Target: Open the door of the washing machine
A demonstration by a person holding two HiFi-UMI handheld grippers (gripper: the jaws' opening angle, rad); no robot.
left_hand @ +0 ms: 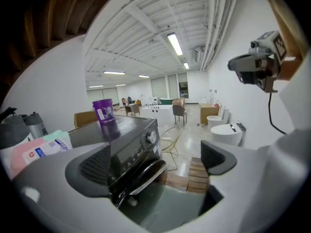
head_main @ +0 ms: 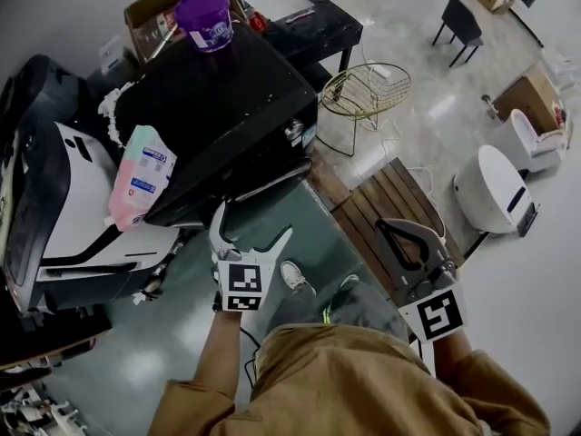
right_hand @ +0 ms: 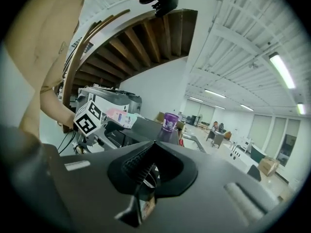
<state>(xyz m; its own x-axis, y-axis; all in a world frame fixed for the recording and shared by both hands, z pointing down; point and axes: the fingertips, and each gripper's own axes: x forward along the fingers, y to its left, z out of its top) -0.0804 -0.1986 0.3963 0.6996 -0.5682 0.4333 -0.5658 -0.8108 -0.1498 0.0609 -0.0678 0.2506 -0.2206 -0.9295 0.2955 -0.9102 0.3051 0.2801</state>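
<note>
progress report: basically nothing done yet as far as i can judge. far left there's a pink pack [head_main: 141, 175] leaning against the side of the washing machine [head_main: 218, 107], which is the black box in the upper left of the head view with a purple tub [head_main: 204, 18] sitting on top. its front faces down toward me. the door [left_hand: 146, 174] is the round dark window with a chrome rim, low on the front under the knob and control strip. the rim looks like it stands a little proud of the front, but i honestly can't tell whether that's a crack or just how it's built, so i'm treating it as closed.

moving right, the left gripper [head_main: 254, 223] hangs just in front of the door with its fingers spread wide and nothing between them. in the left gripper view the chrome rim shows through the gap, near the left pad but not touching it.

further right, the right gripper [head_main: 392, 230] sits well apart from the machine, over a slatted wooden board [head_main: 390, 198], fingers pressed together on nothing.

what's left, i'd say: close the left one on the rim's edge and swing the door out. so the whole job really.
</note>
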